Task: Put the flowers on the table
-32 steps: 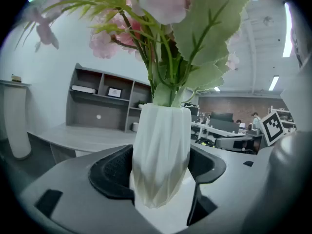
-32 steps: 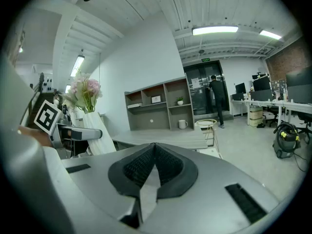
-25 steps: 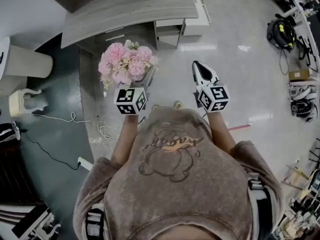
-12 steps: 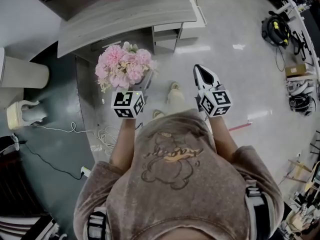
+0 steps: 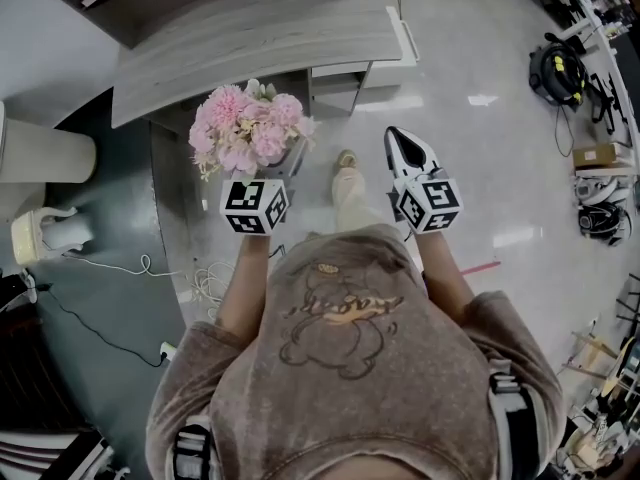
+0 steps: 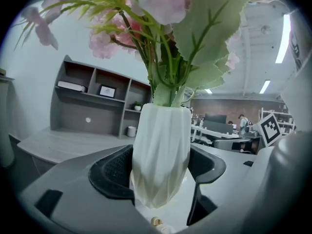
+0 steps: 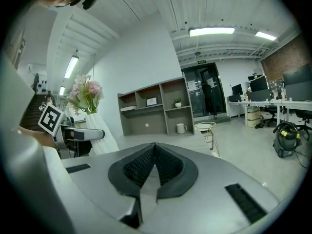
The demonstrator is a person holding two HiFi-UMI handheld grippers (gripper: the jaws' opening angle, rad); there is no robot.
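My left gripper [image 5: 282, 163] [image 6: 161, 172] is shut on a white faceted vase [image 6: 161, 155] that holds pink flowers [image 5: 248, 128] [image 6: 161, 4] with green stems. The vase stands upright between the two dark pads, carried in the air in front of me. Just ahead lies the curved grey wooden table [image 5: 250, 38] [image 6: 53, 143]. To the right, my right gripper [image 5: 404, 148] [image 7: 155, 147] is shut with nothing between its jaws. The right gripper view also catches the flowers [image 7: 87, 94] off to its left.
A grey shelf unit [image 6: 97, 104] [image 7: 156, 108] with a white mug [image 7: 181, 128] stands behind the table. A white pedestal [image 5: 45, 153] and cables [image 5: 120, 258] lie at left. A vacuum cleaner [image 5: 560, 68] and boxes sit at right on the glossy floor.
I have stepped forward: the table has come nearer and one foot shows ahead. The left gripper still holds the vase, and both grippers keep their places relative to my body.
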